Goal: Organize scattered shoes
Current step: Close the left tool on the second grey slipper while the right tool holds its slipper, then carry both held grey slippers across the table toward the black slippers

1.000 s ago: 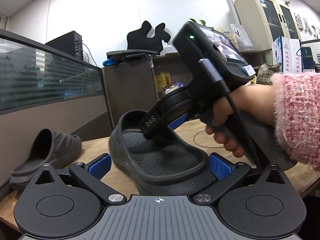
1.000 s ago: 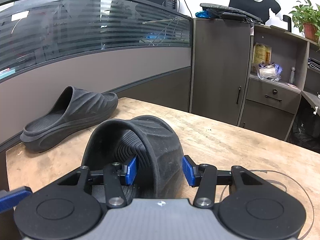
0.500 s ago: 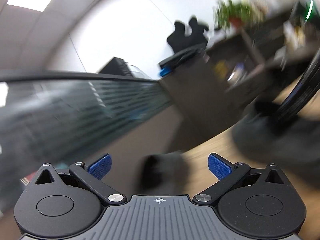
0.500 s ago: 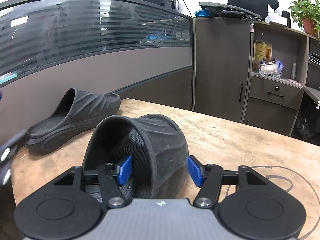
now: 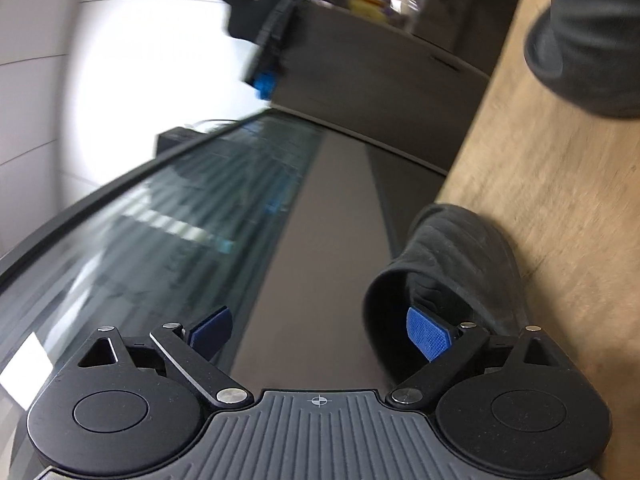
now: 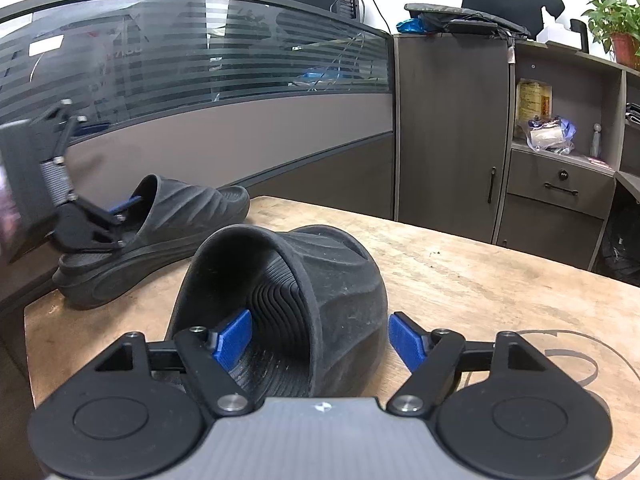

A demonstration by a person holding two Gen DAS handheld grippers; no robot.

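Two dark grey slide sandals lie on a wooden table (image 6: 460, 264). The near sandal (image 6: 320, 296) sits between my right gripper's (image 6: 320, 336) open jaws, one blue pad (image 6: 236, 334) inside its strap and one outside. The far sandal (image 6: 160, 232) lies at the table's left edge. My left gripper (image 5: 320, 332) is rolled on its side and open, its right pad (image 5: 428, 336) inside the far sandal's (image 5: 452, 276) opening. It shows in the right wrist view (image 6: 116, 212) at that sandal's opening. The near sandal's toe (image 5: 588, 40) shows top right in the left wrist view.
A glass-topped office partition (image 6: 200, 92) runs behind the table's left edge. A brown cabinet (image 6: 452, 132) and shelves with a drawer (image 6: 560, 184) stand behind the table. A thin cable loop (image 6: 560, 356) lies on the table at right.
My left gripper swung away from the near sandal to the far one and rolled sideways, putting one finger in its opening. My right gripper opened wider around the near sandal's strap.
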